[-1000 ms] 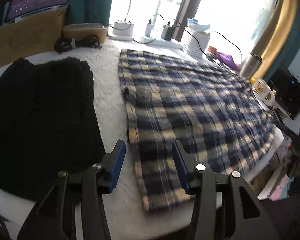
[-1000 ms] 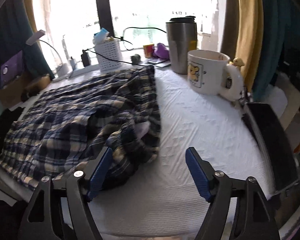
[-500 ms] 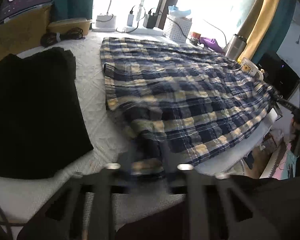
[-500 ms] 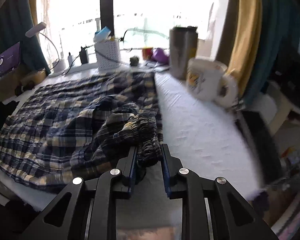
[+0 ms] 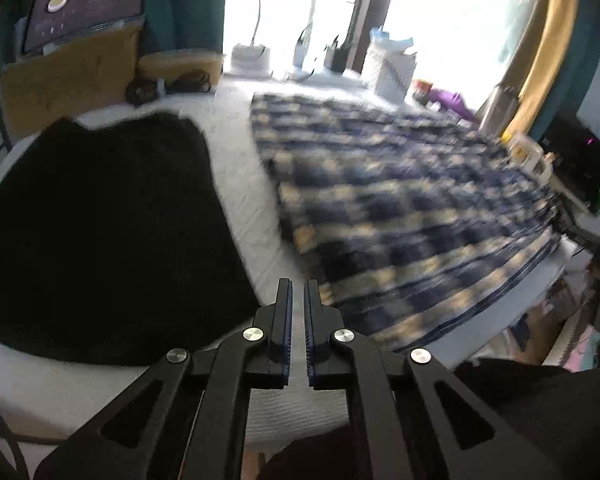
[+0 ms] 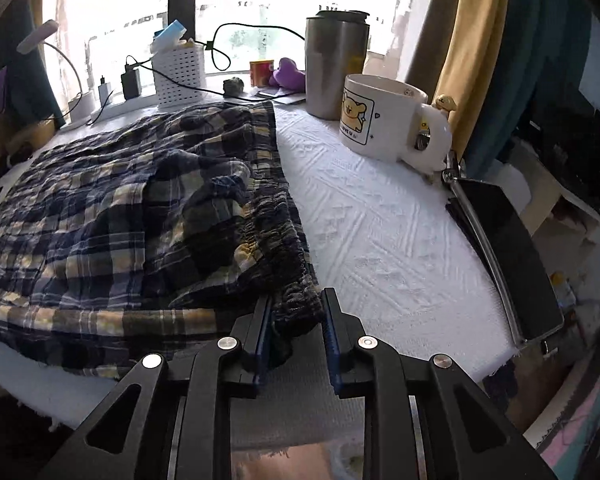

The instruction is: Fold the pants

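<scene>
Pinching plaid pants, right gripper

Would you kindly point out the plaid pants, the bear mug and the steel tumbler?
plaid pants [image 6: 112,216], right wrist view, on the flat fabric.
bear mug [image 6: 380,120], right wrist view, on its side wall.
steel tumbler [image 6: 332,68], right wrist view, on its body.

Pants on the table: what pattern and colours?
Plaid, navy and pale yellow pants; clearest in the right wrist view.

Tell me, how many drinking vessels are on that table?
2: a steel tumbler by the window and a white bear mug beside it. Others may be hidden.
</scene>
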`<state>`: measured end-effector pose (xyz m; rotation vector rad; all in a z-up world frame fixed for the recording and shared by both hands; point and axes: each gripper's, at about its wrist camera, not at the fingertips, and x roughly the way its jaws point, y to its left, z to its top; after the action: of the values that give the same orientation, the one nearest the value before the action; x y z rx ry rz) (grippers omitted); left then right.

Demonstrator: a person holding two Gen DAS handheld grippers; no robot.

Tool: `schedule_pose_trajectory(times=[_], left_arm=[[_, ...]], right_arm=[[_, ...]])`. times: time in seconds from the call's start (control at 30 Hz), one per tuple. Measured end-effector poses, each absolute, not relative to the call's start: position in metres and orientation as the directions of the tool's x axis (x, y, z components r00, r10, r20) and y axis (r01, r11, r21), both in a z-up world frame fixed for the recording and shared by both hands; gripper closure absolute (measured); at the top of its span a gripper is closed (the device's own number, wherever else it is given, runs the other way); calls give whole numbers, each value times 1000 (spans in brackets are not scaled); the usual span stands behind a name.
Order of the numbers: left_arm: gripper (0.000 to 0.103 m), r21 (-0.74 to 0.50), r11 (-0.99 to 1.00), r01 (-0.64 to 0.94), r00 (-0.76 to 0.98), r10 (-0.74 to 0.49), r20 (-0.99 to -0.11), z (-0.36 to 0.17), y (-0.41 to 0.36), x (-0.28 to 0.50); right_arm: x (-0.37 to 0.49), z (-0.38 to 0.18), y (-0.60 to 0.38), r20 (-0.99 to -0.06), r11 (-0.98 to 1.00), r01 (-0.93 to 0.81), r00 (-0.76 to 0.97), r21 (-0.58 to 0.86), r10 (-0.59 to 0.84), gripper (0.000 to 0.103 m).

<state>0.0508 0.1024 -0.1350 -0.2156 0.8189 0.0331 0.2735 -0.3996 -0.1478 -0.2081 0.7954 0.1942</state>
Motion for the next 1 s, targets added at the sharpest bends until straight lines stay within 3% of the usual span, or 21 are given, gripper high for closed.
schedule_pose_trajectory(times=[0.07, 0.1, 0.17, 0.23, 0.37, 0.6, 1.0], left_arm=[[93, -167, 982, -82, 704, -62, -708, -127, 94, 49], [87, -175, 983, -55, 710, -85, -699, -124, 88, 49], [49, -196, 981, 3, 712, -140, -688, -123, 75, 50], [40, -202, 977, 65, 709, -188, -680, -122, 58, 52], [40, -169, 968, 186, 653, -251, -715, -132, 26, 56], [40, -91, 971, 219, 571, -203, -795, -154, 13, 61], [40, -102, 991, 82, 614, -131, -778, -158, 41, 64]], right_arm=[[269, -139, -399, -697, 959, -248, 712, -139, 83, 35], [266, -134, -399, -682, 958, -250, 726, -141, 89, 30], [262, -128, -401, -668, 957, -250, 738, -145, 92, 27], [257, -123, -403, -658, 957, -248, 748, -148, 92, 27], [239, -115, -400, -641, 946, -288, 757, -153, 127, 27], [203, -122, -362, -650, 873, -450, 724, -189, 233, 27], [148, -157, -265, -697, 650, -715, 603, -258, 387, 27]])
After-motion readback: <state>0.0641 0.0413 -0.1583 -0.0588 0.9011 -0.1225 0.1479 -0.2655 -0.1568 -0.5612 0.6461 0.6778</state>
